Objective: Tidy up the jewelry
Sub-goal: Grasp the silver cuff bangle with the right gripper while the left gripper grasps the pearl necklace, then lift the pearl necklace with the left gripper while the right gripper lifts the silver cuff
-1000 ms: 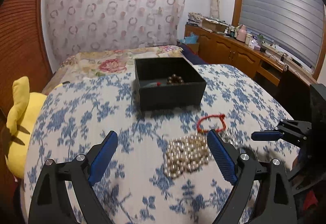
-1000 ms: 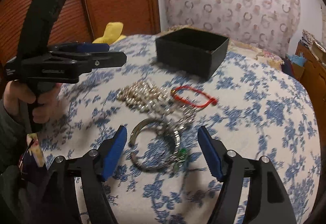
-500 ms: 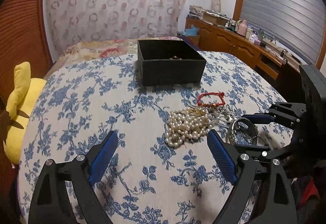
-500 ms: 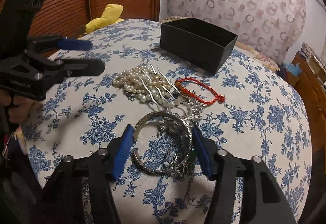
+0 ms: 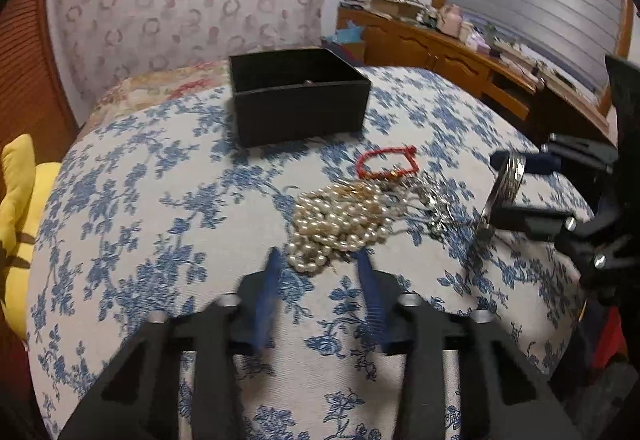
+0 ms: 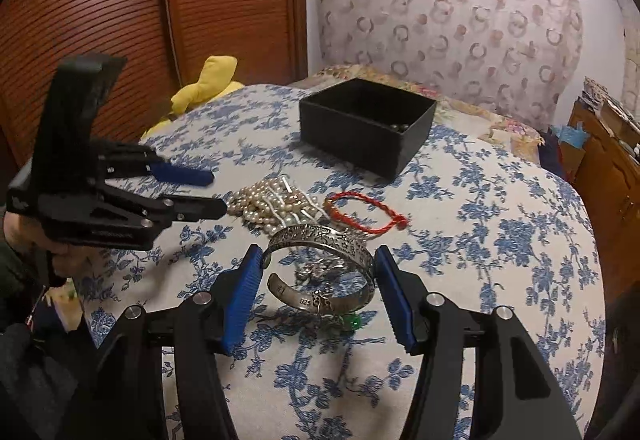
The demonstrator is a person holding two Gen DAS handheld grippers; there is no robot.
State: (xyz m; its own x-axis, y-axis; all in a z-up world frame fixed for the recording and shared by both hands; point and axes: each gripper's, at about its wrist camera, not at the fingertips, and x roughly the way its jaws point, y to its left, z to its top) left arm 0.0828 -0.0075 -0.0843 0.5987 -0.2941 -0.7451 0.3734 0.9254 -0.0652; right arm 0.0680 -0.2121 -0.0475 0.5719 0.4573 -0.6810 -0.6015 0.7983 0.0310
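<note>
My right gripper is shut on a silver cuff bangle, held tilted just above the blue-flowered cloth; it also shows in the left wrist view. My left gripper is half closed and empty, its tips just short of a heap of pearl strands. A red cord bracelet lies beyond the pearls. A silver hair comb lies on the pearls. The open black box stands farther back with dark beads inside.
A yellow plush toy lies at the bed's left edge. A wooden dresser with clutter runs along the right. A wooden sliding door stands behind the left gripper.
My right gripper closed on the silver bangle and lifted it on edge. My left gripper narrowed its jaws and moved toward the pearls.
</note>
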